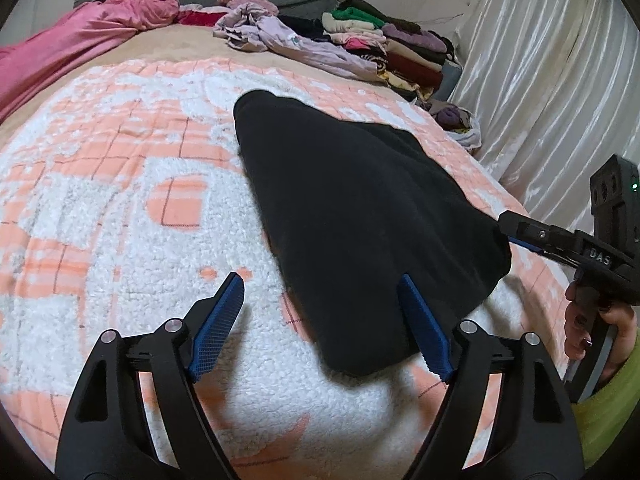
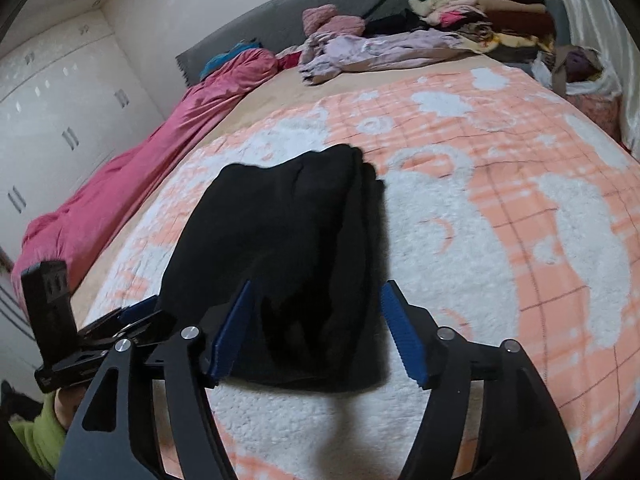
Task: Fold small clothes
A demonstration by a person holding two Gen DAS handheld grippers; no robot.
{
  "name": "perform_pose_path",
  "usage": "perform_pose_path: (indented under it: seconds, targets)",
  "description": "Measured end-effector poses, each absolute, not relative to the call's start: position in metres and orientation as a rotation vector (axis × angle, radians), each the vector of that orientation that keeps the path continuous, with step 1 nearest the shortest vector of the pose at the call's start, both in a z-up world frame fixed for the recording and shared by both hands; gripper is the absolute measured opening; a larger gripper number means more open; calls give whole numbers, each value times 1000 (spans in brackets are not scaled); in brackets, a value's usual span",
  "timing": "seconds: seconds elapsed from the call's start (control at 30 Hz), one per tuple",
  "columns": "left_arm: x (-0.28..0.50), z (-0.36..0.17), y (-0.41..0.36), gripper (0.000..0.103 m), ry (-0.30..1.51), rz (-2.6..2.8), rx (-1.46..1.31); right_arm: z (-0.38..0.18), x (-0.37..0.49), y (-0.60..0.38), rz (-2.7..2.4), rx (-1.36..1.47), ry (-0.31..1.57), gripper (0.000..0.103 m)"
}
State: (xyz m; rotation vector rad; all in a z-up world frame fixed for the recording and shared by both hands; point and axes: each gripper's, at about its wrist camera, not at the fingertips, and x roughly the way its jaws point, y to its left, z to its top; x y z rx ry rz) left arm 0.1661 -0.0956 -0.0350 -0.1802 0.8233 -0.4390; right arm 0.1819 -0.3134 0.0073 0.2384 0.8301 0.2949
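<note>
A folded black garment [image 1: 360, 208] [image 2: 288, 232] lies flat on the peach-and-white fleece blanket [image 1: 120, 180] [image 2: 520, 200]. My left gripper [image 1: 320, 280] is open at its near left corner, one blue pad over the cloth and the other over bare blanket. My right gripper [image 2: 319, 286] is open too; the garment's near end lies between its blue pads without being pinched. In the left wrist view the right gripper [image 1: 516, 232] reaches the garment's right edge, with a hand in a green sleeve behind it. The right wrist view shows the left gripper [image 2: 136, 312] at the left edge.
A stack of folded clothes [image 1: 384, 40] [image 2: 500, 4] and a crumpled lilac garment [image 1: 288, 36] [image 2: 380, 48] lie at the head of the bed. A pink duvet [image 1: 80, 36] [image 2: 140, 160] runs along the left side. A curtain [image 1: 540, 60] hangs on the right, and a white wardrobe [image 2: 52, 100] stands left.
</note>
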Motion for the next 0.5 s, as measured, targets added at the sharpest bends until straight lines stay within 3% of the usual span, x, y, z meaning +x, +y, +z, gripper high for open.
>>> perform_pose_path:
  seconds: [0.13, 0.27, 0.43, 0.5]
  targets:
    - [167, -41, -99, 73, 838, -438, -171, -8, 190, -307, 200, 130, 890, 67]
    - [166, -41, -99, 74, 839, -444, -168, -27, 196, -321, 211, 235, 944, 68]
    - [170, -32, -90, 74, 829, -450, -213, -6, 197, -327, 277, 304, 888, 71]
    - [176, -29, -85, 79, 830, -435, -234, 5, 204, -328, 280, 297, 869, 77]
